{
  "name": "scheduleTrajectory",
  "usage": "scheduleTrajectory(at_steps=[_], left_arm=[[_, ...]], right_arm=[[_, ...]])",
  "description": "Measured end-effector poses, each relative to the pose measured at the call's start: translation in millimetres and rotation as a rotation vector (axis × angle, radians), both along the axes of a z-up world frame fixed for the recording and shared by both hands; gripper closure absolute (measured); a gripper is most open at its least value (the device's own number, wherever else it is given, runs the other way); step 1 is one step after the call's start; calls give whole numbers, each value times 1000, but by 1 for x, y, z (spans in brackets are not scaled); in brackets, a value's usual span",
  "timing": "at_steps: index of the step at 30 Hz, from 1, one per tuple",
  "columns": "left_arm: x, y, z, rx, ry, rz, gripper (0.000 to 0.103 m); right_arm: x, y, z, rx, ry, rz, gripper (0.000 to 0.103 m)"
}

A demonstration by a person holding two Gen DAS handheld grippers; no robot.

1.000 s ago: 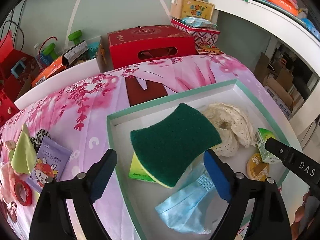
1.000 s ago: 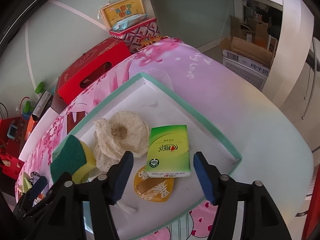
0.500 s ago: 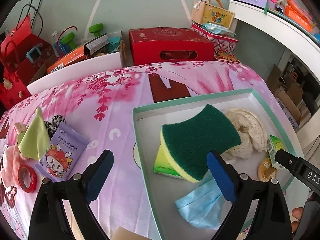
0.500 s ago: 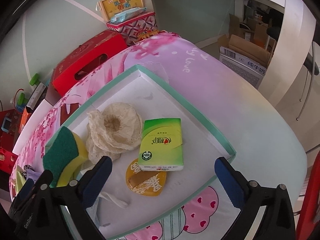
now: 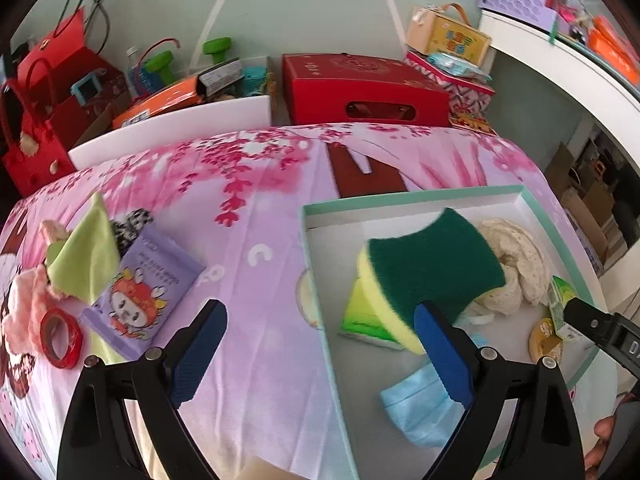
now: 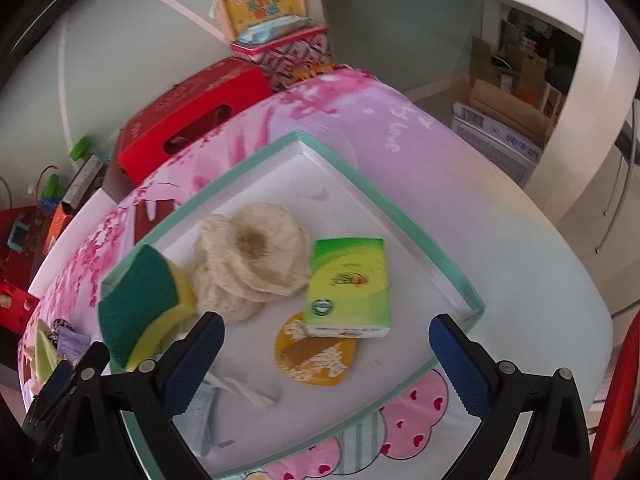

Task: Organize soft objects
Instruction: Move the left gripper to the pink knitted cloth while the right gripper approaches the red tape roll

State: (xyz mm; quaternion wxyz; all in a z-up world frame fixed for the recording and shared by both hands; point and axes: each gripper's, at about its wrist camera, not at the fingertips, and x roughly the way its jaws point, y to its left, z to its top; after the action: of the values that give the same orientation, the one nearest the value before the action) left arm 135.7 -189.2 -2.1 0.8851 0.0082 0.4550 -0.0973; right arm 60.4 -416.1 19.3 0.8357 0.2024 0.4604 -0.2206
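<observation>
"Love" read on pink tablecloth (image 6: pixel 404 128); "100" seal made out on green tissue pack (image 6: pixel 347 287); "DA" seen on right gripper's side in left view.

Sponge (image 5: pixel 430 276), lace cloth (image 6: pixel 250 256), tissue pack, blue mask (image 5: pixel 426 408) seen lying in white tray (image 6: pixel 384 200).

Left gripper (image 5: pixel 316 354) spread wide, nothing held; since a second ago shifted leftward off tray toward wipes packet (image 5: pixel 146 292).

Right gripper (image 6: pixel 326 356): jaws just opened to full width, tissue pack released, nothing gripped.

Left tongs (image 5: pixel 316 354) and right tongs (image 6: pixel 326 360) spread, empty.
</observation>
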Motion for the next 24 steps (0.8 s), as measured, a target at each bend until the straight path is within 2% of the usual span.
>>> scheduleTrajectory(at_steps=[6, 12, 16, 20, 24], left_arm=[[0, 31, 3, -7, -6, 75, 8], [-2, 69, 12, 31, -22, 169, 8], [-5, 106, 15, 37, -15, 250, 8], [-10, 146, 18, 72, -7, 343, 8], [-16, 190, 18, 46, 14, 435, 8]], right_arm=[[11, 30, 11, -29, -17, 72, 0], [24, 75, 22, -27, -55, 183, 0], [33, 112, 26, -6, -86, 290, 0], [41, 148, 28, -27, -99, 375, 0], [45, 174, 26, -29, -101, 429, 0]])
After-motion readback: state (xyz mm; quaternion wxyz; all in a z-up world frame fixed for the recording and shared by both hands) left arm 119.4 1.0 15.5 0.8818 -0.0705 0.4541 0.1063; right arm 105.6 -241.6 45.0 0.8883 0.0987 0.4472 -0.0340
